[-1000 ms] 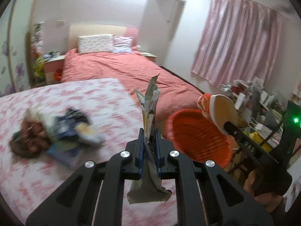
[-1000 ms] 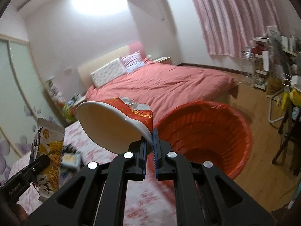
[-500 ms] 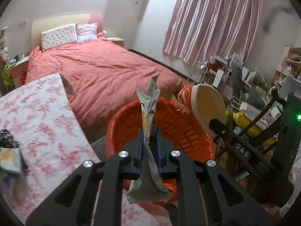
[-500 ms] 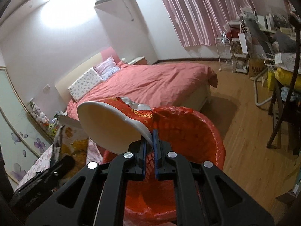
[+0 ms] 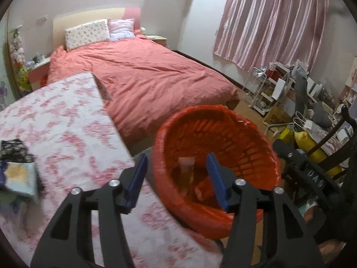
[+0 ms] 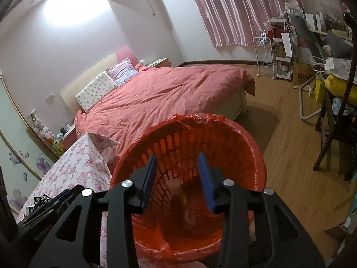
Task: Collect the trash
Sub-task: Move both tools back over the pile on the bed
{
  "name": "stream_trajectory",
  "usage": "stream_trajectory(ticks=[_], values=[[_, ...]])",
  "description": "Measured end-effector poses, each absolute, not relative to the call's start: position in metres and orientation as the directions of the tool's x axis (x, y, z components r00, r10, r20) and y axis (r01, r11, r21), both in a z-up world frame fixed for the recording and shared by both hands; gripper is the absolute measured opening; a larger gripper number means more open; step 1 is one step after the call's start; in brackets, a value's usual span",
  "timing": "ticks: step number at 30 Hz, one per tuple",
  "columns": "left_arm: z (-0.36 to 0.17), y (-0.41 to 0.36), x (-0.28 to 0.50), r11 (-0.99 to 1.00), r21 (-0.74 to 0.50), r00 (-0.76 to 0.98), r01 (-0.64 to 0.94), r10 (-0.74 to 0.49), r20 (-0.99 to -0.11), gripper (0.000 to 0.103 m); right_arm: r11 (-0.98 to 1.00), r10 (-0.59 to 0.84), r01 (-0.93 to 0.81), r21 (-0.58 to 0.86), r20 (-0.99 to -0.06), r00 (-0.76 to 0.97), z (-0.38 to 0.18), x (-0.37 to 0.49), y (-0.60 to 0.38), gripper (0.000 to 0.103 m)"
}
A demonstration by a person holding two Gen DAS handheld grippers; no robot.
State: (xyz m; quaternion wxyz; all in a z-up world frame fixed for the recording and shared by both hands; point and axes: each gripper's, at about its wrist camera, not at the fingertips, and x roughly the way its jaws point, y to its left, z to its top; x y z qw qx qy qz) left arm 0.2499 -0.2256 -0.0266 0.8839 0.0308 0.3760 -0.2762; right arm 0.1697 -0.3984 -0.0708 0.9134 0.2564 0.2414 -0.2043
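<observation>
Left gripper (image 5: 176, 178): its blue-padded jaws stood wide apart with nothing between them, above the table edge and the near rim of the bin.
Right gripper (image 6: 178, 178): its jaws were likewise spread wide and held nothing, directly over the mouth of the bin; in the left wrist view only part of its black body showed at the right edge.
Trash bin (image 5: 256, 138): a red slatted basket lined with a red plastic bag, standing just beside the table and near the foot of the bed; its base was hidden in both views.
Trash in the bin (image 6: 189, 210): blurred pale and orange-red shapes lay at the bottom; single items could not be made out, and the gripper fingers hid part of them.
Remaining trash (image 5: 17, 174): a small pile of dark and pale wrappers lay on the table at the far left, well apart from the bin, cut off by the frame edge and smeared by blur.
Table (image 5: 67, 122): covered by a pink floral cloth; its near end was hidden behind the gripper body.
Bed (image 5: 145, 76): a salmon duvet with two pillows at the headboard.
Curtain (image 5: 272, 22): pink, drawn shut, its lower right met by cluttered shelves too small to read.
</observation>
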Motion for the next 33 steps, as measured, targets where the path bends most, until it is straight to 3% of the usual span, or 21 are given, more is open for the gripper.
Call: stream_trajectory(ticks=[2, 10, 13, 24, 33], values=[[-0.023, -0.213, 0.242, 0.863, -0.120, 0.599, 0.491, -0.434, -0.672, 0.069, 0.795, -0.250, 0.491, 0.357, -0.544, 0.801, -0.066, 0.172, -0.394, 0.043], [-0.017, -0.134, 0.227, 0.931, -0.068, 0.681, 0.359, -0.311, -0.664, 0.079, 0.863, -0.185, 0.401, 0.309, -0.545, 0.818, -0.051, 0.180, -0.346, 0.044], [-0.017, -0.093, 0.225, 0.953, -0.071, 0.700, 0.294, -0.265, -0.664, 0.079, 0.894, -0.143, 0.346, 0.285, -0.550, 0.823, -0.049, 0.186, -0.318, 0.050], [-0.021, 0.046, 0.220, 0.998, -0.057, 0.744, 0.035, -0.064, -0.666, 0.080, 0.966, 0.075, 0.089, 0.243, -0.592, 0.803, -0.052, 0.219, -0.207, 0.050], [-0.026, 0.121, 0.213, 0.993, -0.086, 0.737, -0.082, 0.002, -0.675, 0.080, 0.973, 0.178, -0.045, 0.225, -0.616, 0.767, -0.058, 0.254, -0.120, 0.050]])
